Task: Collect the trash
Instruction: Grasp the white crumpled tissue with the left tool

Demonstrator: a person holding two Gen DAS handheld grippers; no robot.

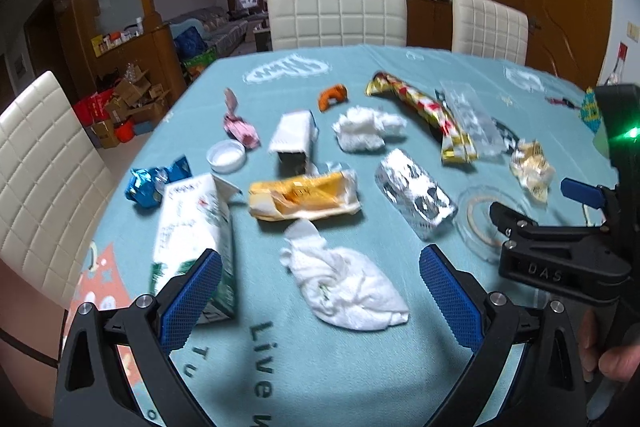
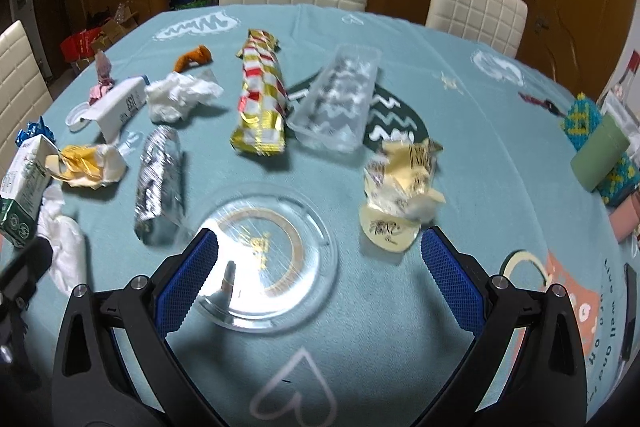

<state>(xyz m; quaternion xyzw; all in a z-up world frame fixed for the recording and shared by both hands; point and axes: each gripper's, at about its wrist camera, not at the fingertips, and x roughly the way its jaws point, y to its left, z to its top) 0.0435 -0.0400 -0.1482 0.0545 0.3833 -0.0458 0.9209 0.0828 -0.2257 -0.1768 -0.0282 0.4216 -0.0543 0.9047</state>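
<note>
**Both grippers open above the littered table, nothing picked yet**

The left gripper has its jaws spread wide and holds nothing. Between the two blue pads, a little ahead of them, lies a crumpled white tissue on the teal tablecloth. Just outside the left pad, and looking to touch it, stands a green and white milk carton with its top torn open. Ahead of the jaws are a yellow wrapper and a silver foil wrapper.

The right gripper is also open and empty. A clear round plastic lid lies between its pads, nearer to the left one, whose tip overlaps the rim. Just ahead of the right pad is a crumpled cream wrapper.

In my judgement the step in hand is the first pick, and no bin is visible in either view. For the tissue, it is better to lower the left jaws straight down so one pad is at each side, and close on the thick middle fold, because the thin edges will slip. The pad near the carton should not push it over. The tissue looks soft and light, with many folds. The lid is flat and smooth, so it may be hard to pinch; one pad probably must go under the rim.
</note>
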